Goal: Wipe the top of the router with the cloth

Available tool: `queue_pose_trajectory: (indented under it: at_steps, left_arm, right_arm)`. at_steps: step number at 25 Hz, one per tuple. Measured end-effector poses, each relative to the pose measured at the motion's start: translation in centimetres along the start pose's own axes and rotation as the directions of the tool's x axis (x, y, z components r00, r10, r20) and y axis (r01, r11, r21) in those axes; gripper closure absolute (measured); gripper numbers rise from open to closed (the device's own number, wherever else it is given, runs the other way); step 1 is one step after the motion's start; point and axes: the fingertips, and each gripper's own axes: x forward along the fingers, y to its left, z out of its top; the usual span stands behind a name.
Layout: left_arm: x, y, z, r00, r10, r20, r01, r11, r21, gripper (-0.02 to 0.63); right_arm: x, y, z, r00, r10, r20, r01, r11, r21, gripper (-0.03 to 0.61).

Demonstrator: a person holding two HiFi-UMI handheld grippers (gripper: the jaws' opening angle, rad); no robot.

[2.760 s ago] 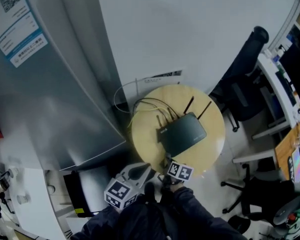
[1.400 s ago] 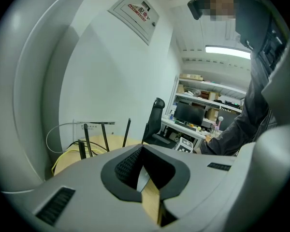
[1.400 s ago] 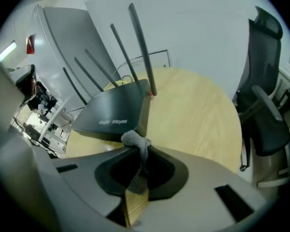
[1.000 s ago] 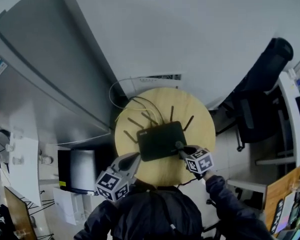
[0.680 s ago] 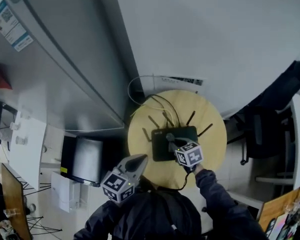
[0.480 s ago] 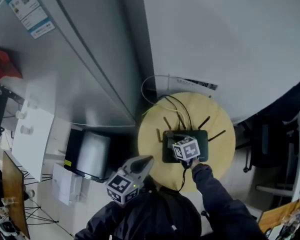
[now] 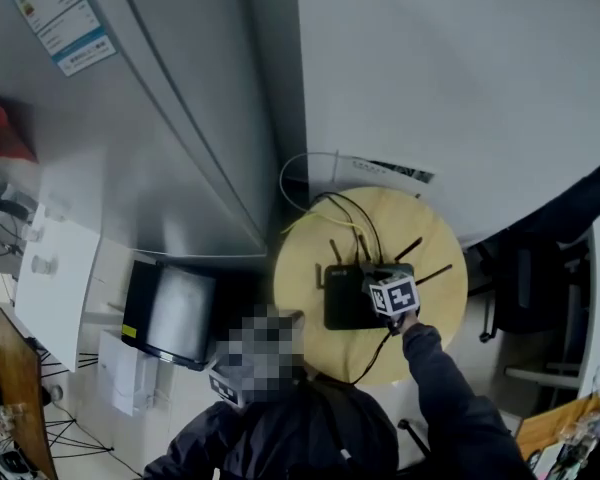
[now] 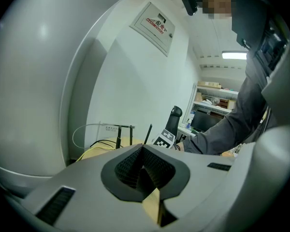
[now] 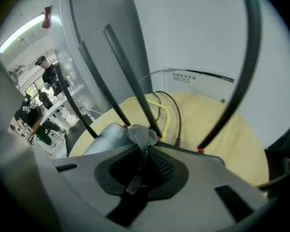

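Note:
A black router [image 7: 352, 303] with several upright antennas lies on a round wooden table [image 7: 430, 258]. My right gripper [image 7: 383, 280] is over the router's right rear part, shut on a small grey cloth [image 9: 141, 134]. The cloth bunches out past the fingertips and rests on the router top [image 9: 104, 138], at the foot of the antennas [image 9: 128, 86]. My left gripper [image 8: 142, 170] is shut with nothing in it. It is held off the table's near left side, and a mosaic patch covers it in the head view.
Yellow and black cables [image 7: 342, 218] run from the router's back to the wall. A tall grey cabinet [image 7: 130, 118] stands left of the table, with a dark box [image 7: 168, 313] on the floor below it. An office chair [image 7: 580, 218] is at the right. A person [image 9: 48, 74] stands far off.
My right gripper has slid with the cloth from the middle of the router top toward its right side. The left gripper has stayed off the table's near left edge.

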Motion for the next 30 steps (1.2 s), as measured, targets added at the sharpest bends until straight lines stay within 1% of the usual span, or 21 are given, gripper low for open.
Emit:
queue_pose_trajectory:
  at_steps: [3,5,10,12,14,17,20,23,26,30]
  left_arm:
    - [0.8,-0.1,0.0,0.999,-0.030,-0.013,0.031,0.999,0.013,0.621]
    - [1.2,-0.3,0.2,0.999,-0.048,-0.015,0.048,0.999,0.020,0.621]
    - [1.8,-0.6,0.5,0.997,-0.076,-0.021,0.077,0.996,0.036,0.620]
    - [1.7,-0.6,0.5,0.997,-0.079,-0.021,0.079,0.996,0.034,0.620]
    - [1.6,-0.5,0.5,0.997,-0.077,-0.019,0.077,0.996,0.033,0.621]
    - [1.5,-0.4,0.4,0.997,-0.071,-0.019,0.072,0.997,0.035,0.620]
    - [1.4,-0.4,0.3,0.997,-0.068,-0.019,0.069,0.997,0.032,0.621]
    - [1.2,-0.6,0.3,0.998,-0.068,-0.014,0.068,0.997,0.026,0.620]
    - [0.8,-0.7,0.4,0.998,-0.061,-0.009,0.061,0.998,0.026,0.620]
    - [0.4,-0.5,0.2,0.999,-0.052,-0.011,0.052,0.998,0.021,0.620]
  right_arm:
    - [-1.6,-3.5,-1.3,0.997,-0.082,0.010,0.081,0.996,0.046,0.509]
    - [-2.4,-5.1,-2.3,0.992,-0.122,0.009,0.121,0.989,0.087,0.509]
    - [-3.6,-7.5,-3.5,0.977,-0.211,0.007,0.207,0.965,0.158,0.509]
    - [-4.0,-7.4,-3.1,0.975,-0.223,0.023,0.215,0.961,0.175,0.509]
    - [-4.3,-5.9,-2.2,0.979,-0.194,0.064,0.181,0.968,0.174,0.509]
    - [-3.5,-1.4,-0.5,0.989,-0.099,0.113,0.083,0.988,0.133,0.509]
    - [-1.9,4.2,0.4,0.992,0.003,0.124,-0.012,0.997,0.079,0.509]
    - [-0.7,8.9,1.0,0.990,0.070,0.119,-0.077,0.996,0.051,0.509]
    - [0.6,11.6,0.3,0.991,0.105,0.078,-0.108,0.993,0.038,0.509]
    - [1.4,11.6,-0.8,0.994,0.105,0.034,-0.106,0.994,0.017,0.509]
